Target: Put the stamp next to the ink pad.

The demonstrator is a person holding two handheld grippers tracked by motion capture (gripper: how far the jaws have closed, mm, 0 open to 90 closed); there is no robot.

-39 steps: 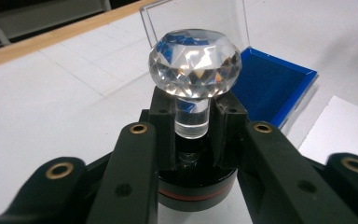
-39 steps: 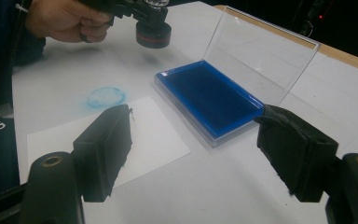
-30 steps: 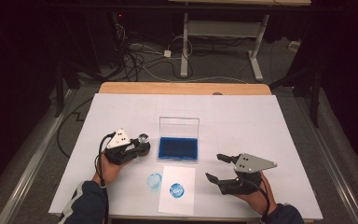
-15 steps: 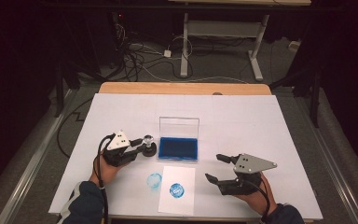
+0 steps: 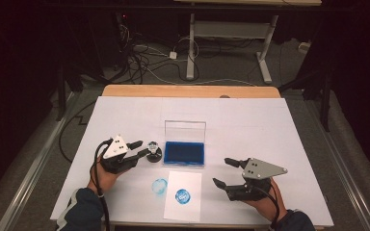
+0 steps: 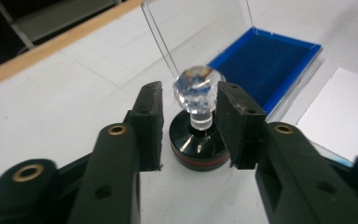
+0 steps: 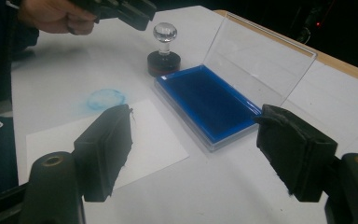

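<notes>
The stamp is sitting upright on the worktop just left of the open blue ink pad, being flanked by the released left gripper so its clear knob can be pinched, while the right gripper is being held spread and idle.

Dim room, light falling on the white-topped table. Cables lying on grey floor; white desk frame standing behind.

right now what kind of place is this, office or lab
Most likely a lab or recording workspace. A white-covered table stands in a dark room, loose cables run over the floor behind it, and a bare desk frame stands farther back.
</notes>
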